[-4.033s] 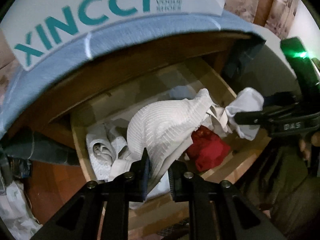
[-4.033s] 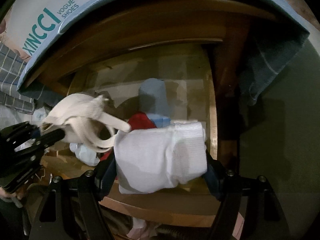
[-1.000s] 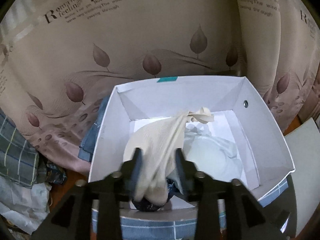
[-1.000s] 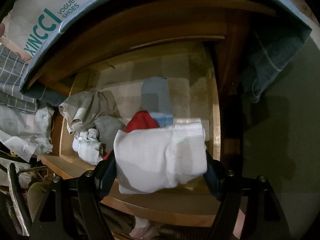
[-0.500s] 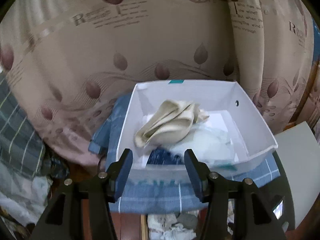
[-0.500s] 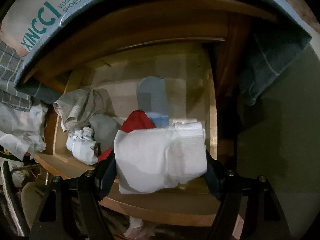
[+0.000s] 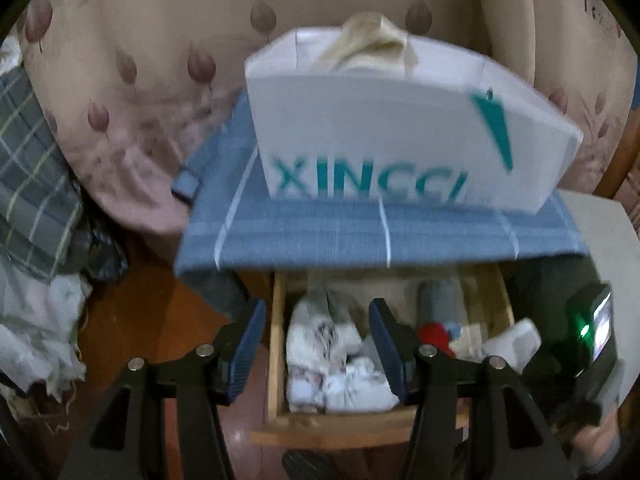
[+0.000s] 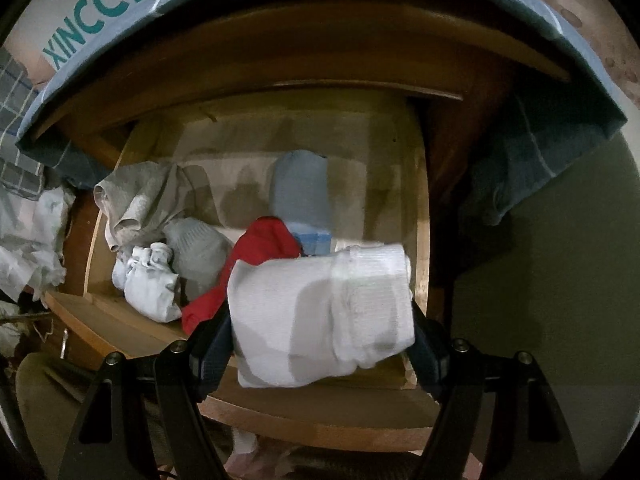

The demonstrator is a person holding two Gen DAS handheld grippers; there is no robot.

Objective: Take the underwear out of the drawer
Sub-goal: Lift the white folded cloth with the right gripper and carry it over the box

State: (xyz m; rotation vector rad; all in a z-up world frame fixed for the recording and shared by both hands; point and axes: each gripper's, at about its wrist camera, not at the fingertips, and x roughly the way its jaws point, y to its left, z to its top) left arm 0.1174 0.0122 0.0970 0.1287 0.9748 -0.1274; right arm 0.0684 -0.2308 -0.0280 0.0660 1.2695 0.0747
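Since a second ago my left hand-held gripper (image 7: 318,346) has let go of the cream underwear (image 7: 370,46) and pulled back and down from the white shoe box (image 7: 400,136); that garment now sits heaped in the box, poking above its rim. The jaws have just been opening and now stand apart with nothing between them, hanging over the left part of the open wooden drawer (image 7: 276,360). My right hand-held gripper (image 8: 322,320) has barely shifted and grips the same folded white garment (image 8: 320,320) as before, its pads pressed on both sides, just above the drawer's front right corner.

The box, lettered XINCCI in teal, stands on a blue checked cloth (image 7: 320,236) that covers the top of the wooden cabinet and droops over its edges. Behind it hangs a beige curtain (image 7: 160,60) printed with leaves. A grey plaid fabric (image 7: 32,168) and crumpled pale cloth lie to the left, above a reddish-brown floor (image 7: 132,320).

Inside the drawer, from the right wrist view, I see a grey-beige garment (image 8: 148,196) at the back left, a white bundle (image 8: 148,284) in front of it, a grey piece (image 8: 200,252) beside that, a red garment (image 8: 248,264) in the middle and a blue-grey folded piece (image 8: 300,192) behind it.
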